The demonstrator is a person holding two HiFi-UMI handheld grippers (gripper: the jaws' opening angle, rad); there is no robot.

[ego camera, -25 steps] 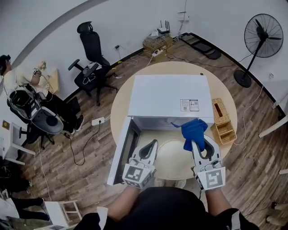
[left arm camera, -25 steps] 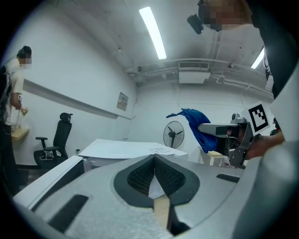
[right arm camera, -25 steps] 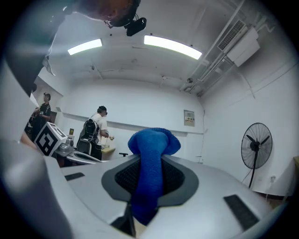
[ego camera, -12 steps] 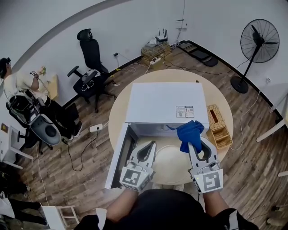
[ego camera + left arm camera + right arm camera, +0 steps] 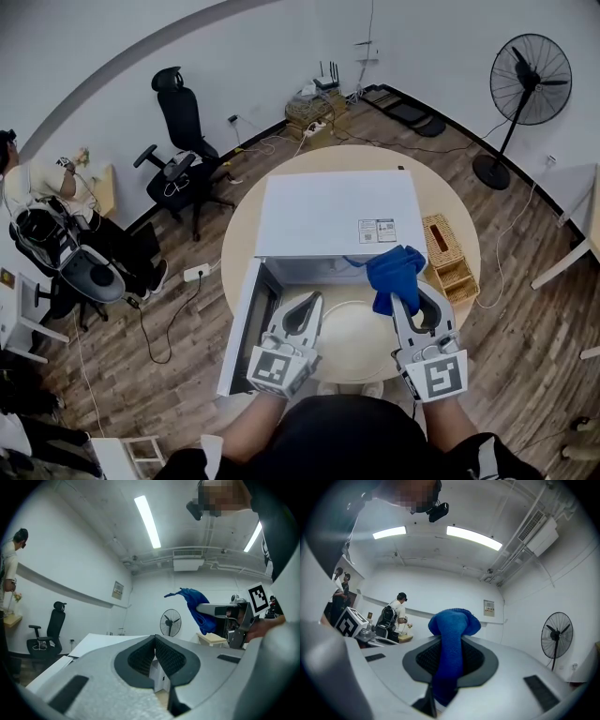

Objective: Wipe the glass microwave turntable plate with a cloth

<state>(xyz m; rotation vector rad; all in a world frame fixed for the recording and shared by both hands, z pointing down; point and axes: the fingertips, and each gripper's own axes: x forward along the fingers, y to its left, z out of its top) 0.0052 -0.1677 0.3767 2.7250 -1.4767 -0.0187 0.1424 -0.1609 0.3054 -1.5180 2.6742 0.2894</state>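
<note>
Cloth [image 5: 449,620] pinched between right gripper [image 5: 450,641] fingers [image 5: 483,660], bunched above

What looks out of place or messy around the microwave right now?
Nothing is spilled or broken. The microwave stands with its door open, and the glass plate appears to lie on the table in front, not inside. The blue cloth is bunched in the right claw; the left claw is shut, empty.

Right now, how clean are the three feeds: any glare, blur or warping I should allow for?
Head view: sharp, evenly lit, fisheye bows the wall; the glass turntable plate looks pale, low-contrast. Left gripper view: dark corners, ceiling strip light blown out. Right gripper view: blue cloth crisp, masks the centre.
</note>
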